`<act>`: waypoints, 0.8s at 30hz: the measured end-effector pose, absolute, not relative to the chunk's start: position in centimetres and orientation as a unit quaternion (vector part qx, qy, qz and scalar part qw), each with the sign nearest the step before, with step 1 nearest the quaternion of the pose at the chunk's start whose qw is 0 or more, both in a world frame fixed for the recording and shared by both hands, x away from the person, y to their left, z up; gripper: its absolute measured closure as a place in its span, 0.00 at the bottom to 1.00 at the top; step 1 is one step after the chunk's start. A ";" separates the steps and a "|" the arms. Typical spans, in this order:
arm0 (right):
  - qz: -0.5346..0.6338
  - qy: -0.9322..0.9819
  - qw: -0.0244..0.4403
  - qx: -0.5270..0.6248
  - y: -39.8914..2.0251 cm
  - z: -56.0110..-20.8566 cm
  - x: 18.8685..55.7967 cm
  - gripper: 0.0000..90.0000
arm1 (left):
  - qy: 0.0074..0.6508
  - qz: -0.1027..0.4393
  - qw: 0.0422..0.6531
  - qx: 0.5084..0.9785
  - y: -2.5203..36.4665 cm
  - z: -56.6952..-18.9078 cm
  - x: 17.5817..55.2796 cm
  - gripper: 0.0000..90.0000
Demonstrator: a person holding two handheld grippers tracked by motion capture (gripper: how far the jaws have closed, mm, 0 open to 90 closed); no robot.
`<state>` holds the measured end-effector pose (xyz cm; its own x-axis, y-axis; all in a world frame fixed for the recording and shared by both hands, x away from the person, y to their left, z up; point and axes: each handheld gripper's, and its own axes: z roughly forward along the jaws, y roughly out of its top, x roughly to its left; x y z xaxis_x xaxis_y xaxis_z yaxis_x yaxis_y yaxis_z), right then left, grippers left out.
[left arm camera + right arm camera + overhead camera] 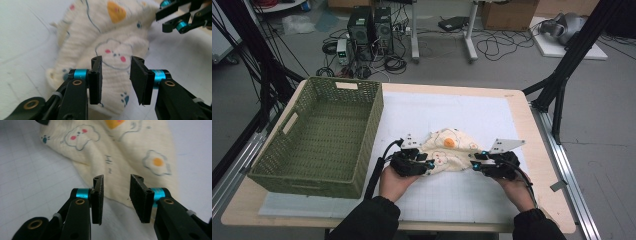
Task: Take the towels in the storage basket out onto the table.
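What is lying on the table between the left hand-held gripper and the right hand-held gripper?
A cream printed cloth lies bunched on the white mat between the left hand-held gripper and the right hand-held gripper, as the high view shows.

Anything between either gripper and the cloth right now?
Nothing visible. The left gripper sits at the cream printed cloth on its left edge, the right gripper at its right edge. Both have jaws apart with cloth right ahead of them, pads not pressing it. The green basket stands off to the left, clear of both.
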<state>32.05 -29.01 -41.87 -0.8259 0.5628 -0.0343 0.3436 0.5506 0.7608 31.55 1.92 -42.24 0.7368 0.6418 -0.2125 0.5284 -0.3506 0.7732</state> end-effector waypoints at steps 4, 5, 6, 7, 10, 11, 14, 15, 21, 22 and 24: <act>0.385 0.881 0.126 0.243 -27.5 -42.4 32.1 0.70 | 0.348 0.068 0.418 0.836 1.4 -43.5 31.6 0.62; 0.382 0.884 0.122 0.241 -27.2 -42.6 32.1 0.71 | 0.345 0.071 0.409 0.842 1.3 -43.8 31.6 0.62; 0.370 0.890 0.122 0.236 -26.6 -42.9 32.1 0.71 | 0.344 0.073 0.404 0.845 1.2 -44.0 31.6 0.66; 0.370 0.890 0.122 0.236 -26.6 -42.9 32.1 0.71 | 0.341 0.081 0.398 0.848 1.0 -44.2 31.5 0.66; 0.352 0.898 0.122 0.233 -25.8 -43.5 32.3 0.78 | 0.341 0.089 0.399 0.847 1.0 -44.2 31.5 0.82; 0.344 0.902 0.120 0.233 -25.5 -43.9 32.6 0.84 | 0.341 0.088 0.399 0.847 1.1 -44.2 31.6 0.94; 0.350 0.900 0.112 0.235 -25.6 -43.9 32.8 0.93 | 0.338 0.088 0.401 0.847 1.1 -44.0 31.5 0.96; 0.349 0.902 0.108 0.230 -25.7 -43.8 32.7 0.96 | 0.338 0.086 0.402 0.847 1.2 -43.9 31.5 0.97; 0.360 0.902 0.095 0.217 -26.2 -42.8 31.7 0.96 | 0.357 0.075 0.456 0.812 2.7 -42.0 31.3 0.97; 0.367 0.901 0.089 0.213 -26.4 -42.5 31.5 0.96 | 0.361 0.078 0.465 0.805 3.0 -41.4 31.2 0.97; 0.379 0.899 0.084 0.205 -26.6 -41.8 30.9 0.96 | 0.366 0.089 0.482 0.791 3.5 -40.3 31.1 0.97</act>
<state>30.87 -26.58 -41.76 -0.9018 0.4321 0.0046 0.3051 0.6292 0.7148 31.10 3.45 -40.32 0.7167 0.6647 -0.2109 0.4926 -0.2685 0.8278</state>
